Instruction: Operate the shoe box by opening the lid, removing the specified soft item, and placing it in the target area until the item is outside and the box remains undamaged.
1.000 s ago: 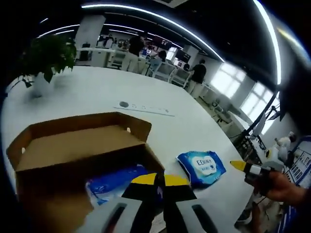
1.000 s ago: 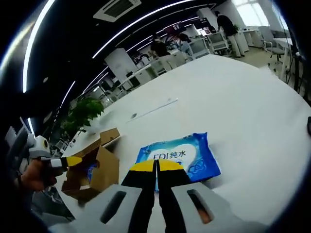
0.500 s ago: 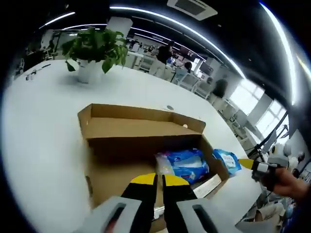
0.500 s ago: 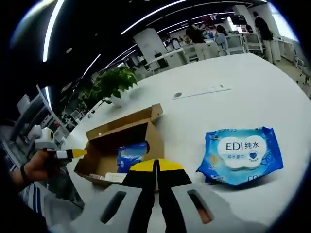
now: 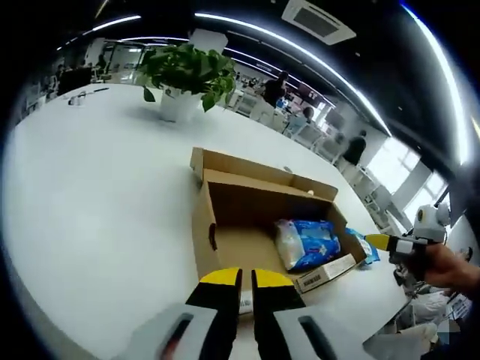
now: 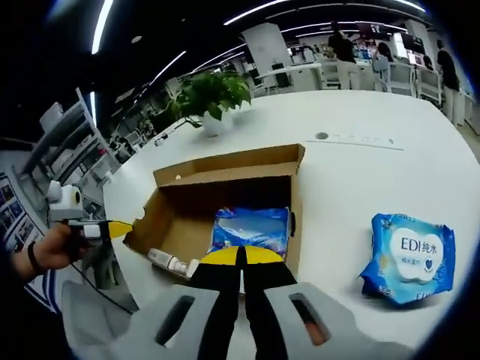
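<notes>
- In the left gripper view, a potted plant (image 5: 186, 77) with glossy green leaves in a white pot was seen far up the smooth white table (image 5: 90, 195).
- The left gripper (image 5: 246, 276) was seen at the bottom of its view, its yellow-tipped jaws almost closed with a thin gap between them and nothing held; it was poised just short of the near wall of the shoe box (image 5: 225, 225).
- The shoe box, of plain brown corrugated cardboard and rectangular, lay open with its lid folded back on the far side.
- Inside the box, ahead and to the right of the left gripper, a soft blue plastic packet (image 5: 304, 241) with a crinkled, shiny skin was lying on the floor of the box.
- A second blue wipes pack (image 5: 362, 244) was lying on the table just beyond the box's right end.
- In the right gripper view, the right gripper (image 6: 241, 257) was held with jaws pressed together and empty, directly before the blue packet in the box.
</notes>
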`<action>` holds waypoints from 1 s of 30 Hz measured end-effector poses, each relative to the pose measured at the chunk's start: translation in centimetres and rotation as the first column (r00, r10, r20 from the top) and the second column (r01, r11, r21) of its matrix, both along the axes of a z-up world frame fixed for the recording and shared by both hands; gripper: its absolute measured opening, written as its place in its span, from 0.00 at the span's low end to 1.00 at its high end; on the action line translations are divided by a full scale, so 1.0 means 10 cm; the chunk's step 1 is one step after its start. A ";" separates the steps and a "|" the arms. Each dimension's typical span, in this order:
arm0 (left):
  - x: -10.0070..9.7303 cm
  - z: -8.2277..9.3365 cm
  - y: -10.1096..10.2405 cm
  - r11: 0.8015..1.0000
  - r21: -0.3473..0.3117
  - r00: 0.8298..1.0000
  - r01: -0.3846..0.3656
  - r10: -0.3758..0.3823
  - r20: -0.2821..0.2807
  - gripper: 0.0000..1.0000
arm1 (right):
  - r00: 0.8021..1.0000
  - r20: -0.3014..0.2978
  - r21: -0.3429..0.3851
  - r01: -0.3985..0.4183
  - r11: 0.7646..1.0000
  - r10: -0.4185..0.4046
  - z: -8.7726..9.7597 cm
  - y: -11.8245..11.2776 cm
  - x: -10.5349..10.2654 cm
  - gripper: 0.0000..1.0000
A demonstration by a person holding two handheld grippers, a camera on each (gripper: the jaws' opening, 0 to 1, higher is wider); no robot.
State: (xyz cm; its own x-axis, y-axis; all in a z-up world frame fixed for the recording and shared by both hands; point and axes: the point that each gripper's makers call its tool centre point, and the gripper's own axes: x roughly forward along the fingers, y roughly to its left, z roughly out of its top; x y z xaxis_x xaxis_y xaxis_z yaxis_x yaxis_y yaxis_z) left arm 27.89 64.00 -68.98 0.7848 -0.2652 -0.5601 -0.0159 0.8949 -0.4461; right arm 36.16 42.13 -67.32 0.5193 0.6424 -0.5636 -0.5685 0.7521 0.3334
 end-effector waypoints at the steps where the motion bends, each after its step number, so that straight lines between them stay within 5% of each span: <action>1: 0.01 -0.01 0.02 1.000 0.000 1.000 -0.001 0.001 0.001 0.05 | 1.000 0.006 -0.017 -0.016 1.000 0.016 -0.01 0.02 0.01 0.00; 7: 0.00 0.09 -0.01 1.000 0.015 0.998 0.021 -0.021 0.051 0.07 | 0.984 0.054 -0.168 -0.162 0.972 0.173 -0.09 0.11 0.06 0.00; 10: -0.01 0.17 -0.02 0.999 0.028 0.996 0.030 -0.033 0.087 0.09 | 0.964 0.060 -0.243 -0.237 0.941 0.259 -0.14 0.13 0.10 0.01; 15: -0.03 0.24 0.02 0.999 0.044 0.992 0.030 -0.035 0.123 0.13 | 0.910 0.050 -0.383 -0.363 0.849 0.412 -0.25 0.15 0.13 0.09; 16: -0.04 0.25 0.02 0.998 0.055 0.991 0.033 -0.040 0.128 0.13 | 0.887 0.046 -0.419 -0.401 0.815 0.460 -0.28 0.16 0.14 0.12; 25: -0.14 0.26 0.01 0.996 0.081 0.988 0.027 -0.039 0.150 0.17 | 0.815 0.004 -0.487 -0.505 0.713 0.579 -0.35 0.29 0.06 0.27; 26: -0.14 0.27 0.01 0.996 0.085 0.987 0.028 -0.041 0.153 0.17 | 0.798 -0.006 -0.503 -0.523 0.688 0.603 -0.36 0.29 0.06 0.29; 30: -0.17 0.31 0.01 0.994 0.100 0.985 0.030 -0.047 0.169 0.19 | 0.776 -0.013 -0.510 -0.547 0.664 0.630 -0.35 0.34 0.06 0.35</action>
